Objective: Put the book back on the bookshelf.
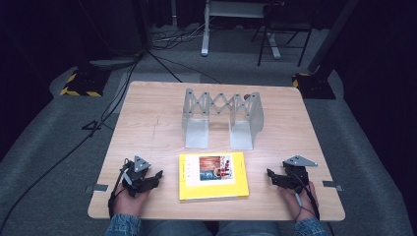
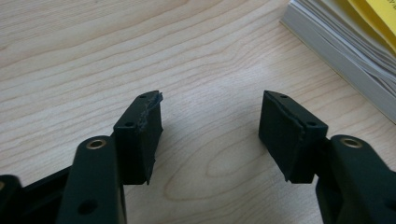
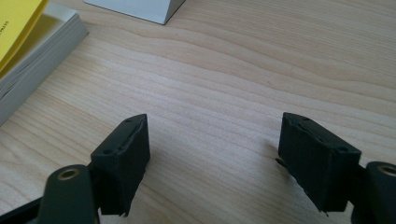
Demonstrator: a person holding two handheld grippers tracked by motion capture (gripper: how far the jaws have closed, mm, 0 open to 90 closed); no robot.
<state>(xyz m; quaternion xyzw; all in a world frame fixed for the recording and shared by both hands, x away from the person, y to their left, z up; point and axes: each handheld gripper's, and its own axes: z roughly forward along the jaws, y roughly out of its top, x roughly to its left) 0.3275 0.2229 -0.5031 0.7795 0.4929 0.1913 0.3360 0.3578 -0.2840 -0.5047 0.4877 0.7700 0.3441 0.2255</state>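
A yellow book [image 1: 212, 175] with a picture on its cover lies flat near the table's front edge, between the two hands. Its page edges show in the left gripper view [image 2: 345, 51] and in the right gripper view [image 3: 32, 60]. My left gripper [image 1: 156, 177] rests low over the wood left of the book, jaws apart with bare table between them [image 2: 210, 123]. My right gripper [image 1: 271, 176] sits right of the book, jaws also wide with nothing between them [image 3: 215, 144]. Behind the book stands a grey metal extendable book rack [image 1: 221, 118].
The wooden table [image 1: 147, 118] has its front edge just behind the person's hands. One foot of the rack [image 3: 140, 9] lies ahead of the right gripper. Cables and stand legs [image 1: 206, 34] are on the floor beyond the table.
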